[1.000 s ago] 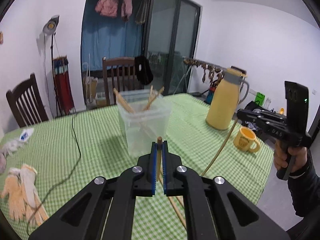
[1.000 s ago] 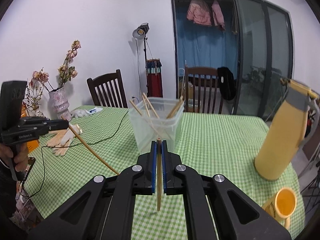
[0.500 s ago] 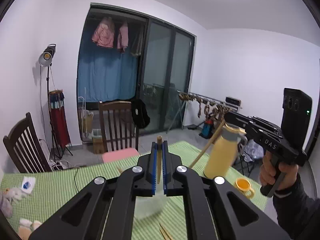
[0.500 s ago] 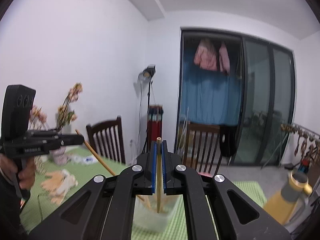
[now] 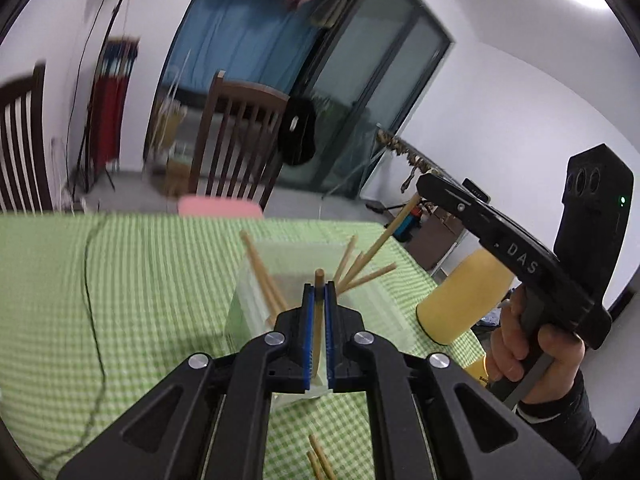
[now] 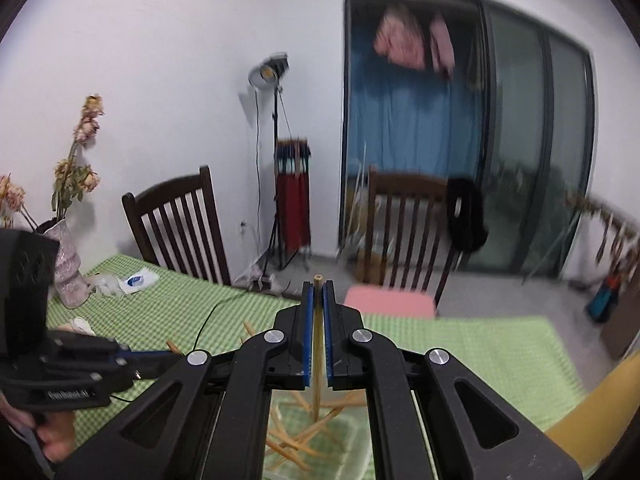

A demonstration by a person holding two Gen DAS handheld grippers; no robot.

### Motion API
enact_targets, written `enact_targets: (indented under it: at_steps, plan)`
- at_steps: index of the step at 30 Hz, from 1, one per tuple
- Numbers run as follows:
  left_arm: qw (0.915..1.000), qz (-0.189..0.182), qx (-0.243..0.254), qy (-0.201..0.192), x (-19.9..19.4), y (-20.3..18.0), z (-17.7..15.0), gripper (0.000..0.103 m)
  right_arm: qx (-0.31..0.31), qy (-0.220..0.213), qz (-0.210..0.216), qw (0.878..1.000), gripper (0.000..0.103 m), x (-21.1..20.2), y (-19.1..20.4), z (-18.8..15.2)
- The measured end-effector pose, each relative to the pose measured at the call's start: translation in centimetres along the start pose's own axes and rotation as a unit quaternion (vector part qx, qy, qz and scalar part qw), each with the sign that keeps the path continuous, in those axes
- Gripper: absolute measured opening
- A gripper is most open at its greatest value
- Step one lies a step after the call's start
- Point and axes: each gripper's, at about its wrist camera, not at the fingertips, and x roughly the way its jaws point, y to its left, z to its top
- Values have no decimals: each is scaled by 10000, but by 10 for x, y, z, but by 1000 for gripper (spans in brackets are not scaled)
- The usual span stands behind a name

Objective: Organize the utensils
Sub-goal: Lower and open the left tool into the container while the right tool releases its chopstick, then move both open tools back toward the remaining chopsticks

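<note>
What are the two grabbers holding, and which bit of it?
Each grabber pinches one wooden chopstick near its top end: the left gripper holds a chopstick, the right gripper another chopstick, both over the plastic box.

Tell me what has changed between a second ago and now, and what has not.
Both hands carried their chopsticks from short of the clear container to over it: the right gripper's chopstick now hangs into it, and the left gripper's chopstick is above its rim. Nothing released; both grippers stay clamped. Container, yellow jug and loose chopsticks stayed put.
</note>
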Motion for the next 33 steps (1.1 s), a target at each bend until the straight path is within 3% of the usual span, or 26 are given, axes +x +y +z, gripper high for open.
enact_targets:
  at_steps: [4,6,7,8,9,11,12,13,14,19,24,27,30,33]
  plan:
    - [9998,72,-140,86,17,15,-18,3,412,617,73,9972,5,28,-15,-24]
    - [9995,279,-149,38,19,17,-26,12,450,827,86,9955,7,33,-18,-33]
    - [9990,434,-44,74,18,15,-32,23,292,867,-1,9958,8,33,-16,-36]
    - [9989,464,44,44,15,12,-37,24,31,922,-95,9957,9,31,-11,-38]
    - [9989,459,73,11,12,11,-39,24,-120,955,-131,9953,11,30,-8,-38]
    - [9989,451,76,-47,5,8,-43,25,-370,933,-232,9947,29,19,-3,-36]
    - [9989,454,76,-102,-1,6,-43,27,-444,854,-335,9948,45,11,-2,-34]
    - [9986,504,100,-159,-6,3,-43,33,-490,784,-413,9949,49,5,-3,-32]
    - [9981,567,118,-195,-9,1,-40,40,-551,694,-496,9948,49,-4,-2,-29]
    - [9947,769,448,-507,-51,-17,-48,58,-779,663,-888,9908,50,-37,-10,-26]
    - [9835,1387,873,-771,-95,-29,-63,70,-873,757,-1219,9858,53,-69,-28,-41]
    - [9748,1688,1108,-951,-117,-38,-73,75,-682,727,-1415,9849,67,-92,-43,-47]
    - [9655,1905,1289,-1223,-141,-50,-81,92,-664,562,-1644,9825,86,-115,-48,-49]
    - [9571,2076,1355,-1501,-163,-61,-90,96,-781,370,-1731,9811,87,-141,-45,-53]
